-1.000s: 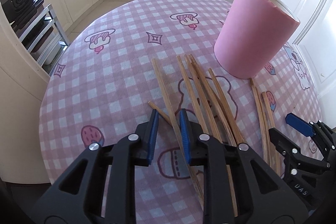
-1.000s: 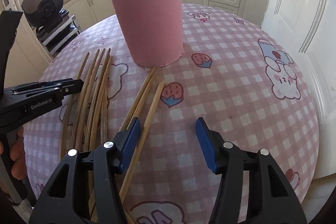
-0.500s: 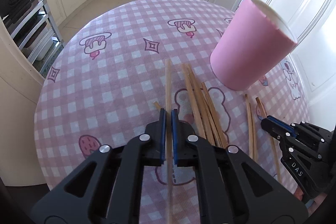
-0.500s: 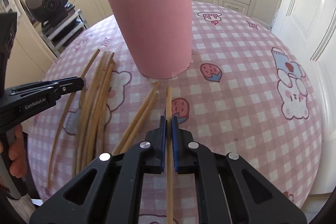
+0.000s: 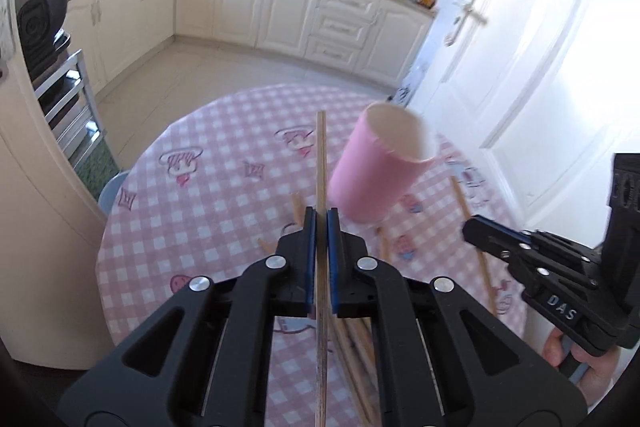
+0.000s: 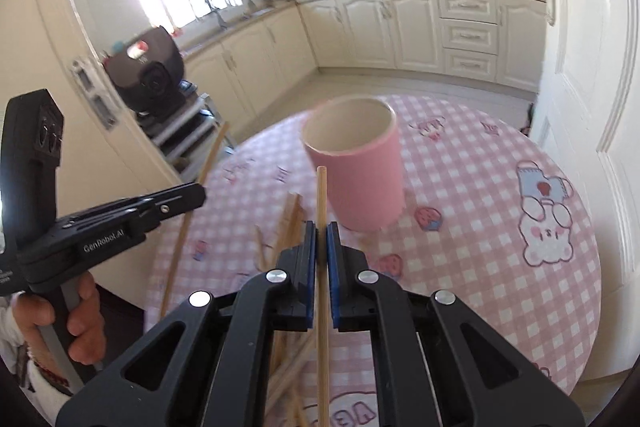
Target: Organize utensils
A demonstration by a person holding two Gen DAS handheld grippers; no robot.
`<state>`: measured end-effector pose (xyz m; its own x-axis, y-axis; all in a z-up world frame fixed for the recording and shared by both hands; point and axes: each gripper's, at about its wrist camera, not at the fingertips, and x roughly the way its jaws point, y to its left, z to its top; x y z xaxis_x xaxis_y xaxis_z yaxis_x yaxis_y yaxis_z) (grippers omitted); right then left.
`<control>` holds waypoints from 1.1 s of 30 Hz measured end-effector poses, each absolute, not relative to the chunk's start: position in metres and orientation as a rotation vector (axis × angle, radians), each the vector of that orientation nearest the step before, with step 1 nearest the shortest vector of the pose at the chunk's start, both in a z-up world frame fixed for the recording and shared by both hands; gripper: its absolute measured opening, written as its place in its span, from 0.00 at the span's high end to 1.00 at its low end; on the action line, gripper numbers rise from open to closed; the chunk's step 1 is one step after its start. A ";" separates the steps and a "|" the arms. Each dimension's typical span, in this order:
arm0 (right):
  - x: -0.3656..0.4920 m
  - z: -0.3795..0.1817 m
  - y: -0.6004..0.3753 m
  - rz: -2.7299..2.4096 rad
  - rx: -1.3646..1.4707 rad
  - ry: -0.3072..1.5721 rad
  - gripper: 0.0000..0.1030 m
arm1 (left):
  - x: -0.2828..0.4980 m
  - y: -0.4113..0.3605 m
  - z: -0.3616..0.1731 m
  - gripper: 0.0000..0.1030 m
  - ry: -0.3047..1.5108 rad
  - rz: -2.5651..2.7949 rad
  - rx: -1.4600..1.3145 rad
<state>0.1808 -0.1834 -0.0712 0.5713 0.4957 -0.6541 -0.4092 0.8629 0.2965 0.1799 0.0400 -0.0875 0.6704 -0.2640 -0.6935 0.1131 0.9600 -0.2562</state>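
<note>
Both grippers point(image 5: 321, 223) point(image 6: 321, 233) have lifted chopsticks point(image 5: 321, 163) point(image 6: 321, 195) off the table point(image 5: 192, 211).

One pink cup point(image 5: 376, 179), two held chopsticks point(image 5: 321, 163).

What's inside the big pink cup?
The pink cup looks empty as far as its pale inner wall shows. No chopsticks stick out of it. Its bottom is hidden by the near rim, so I can't tell what lies down there.
</note>
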 end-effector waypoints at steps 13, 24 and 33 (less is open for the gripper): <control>0.156 -0.016 -0.171 0.576 0.128 0.636 0.96 | 0.143 0.021 -0.027 0.95 0.664 -0.294 -0.169; 0.162 0.051 -0.174 0.476 0.030 0.403 0.96 | 0.153 -0.005 0.030 0.95 0.492 -0.292 -0.117; 0.183 0.066 -0.176 0.424 0.022 0.260 0.96 | 0.188 -0.011 0.052 0.95 0.391 -0.254 -0.159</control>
